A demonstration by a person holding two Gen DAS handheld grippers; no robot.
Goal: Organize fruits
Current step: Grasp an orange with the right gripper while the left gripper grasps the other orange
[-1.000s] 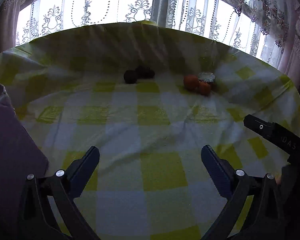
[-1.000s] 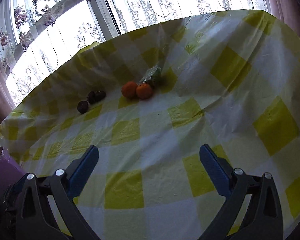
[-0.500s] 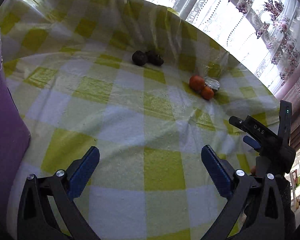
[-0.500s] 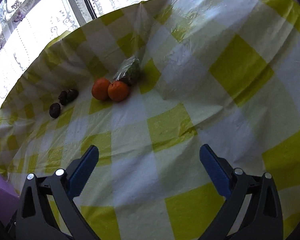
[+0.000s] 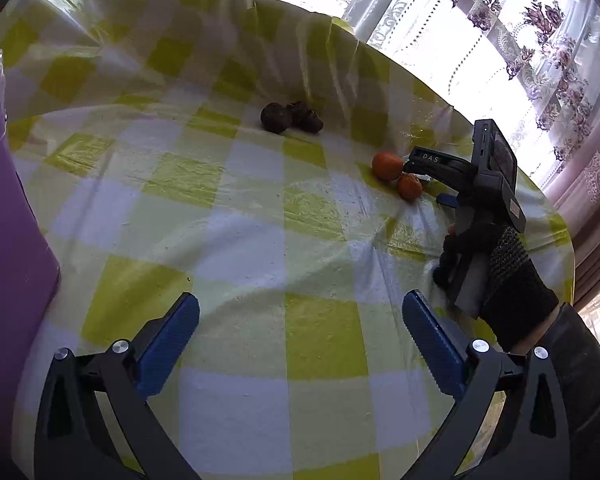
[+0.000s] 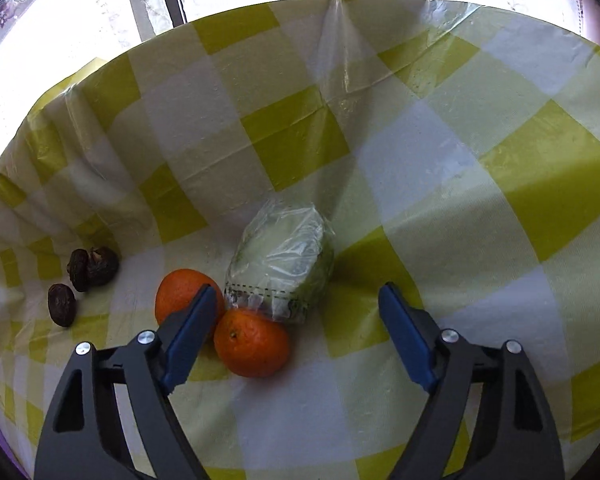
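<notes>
While both grippers gape wide and hold nothing, the right gripper (image 6: 298, 306) hovers low over the fruit.

On the checked tablecloth (image 6: 440, 168), one plastic-wrapped green bundle (image 6: 282, 258) lies just beyond its fingertips; two oranges (image 6: 252, 342) touch, one between the fingers, one behind the left finger. Three dark fruits (image 6: 94, 266) lie well left. Left gripper (image 5: 300, 336) stays far back.

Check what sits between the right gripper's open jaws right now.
In the right wrist view, the nearer round orange tangerine and the plastic-wrapped green vegetable lie between the right gripper jaws; neither looks touched.
</notes>
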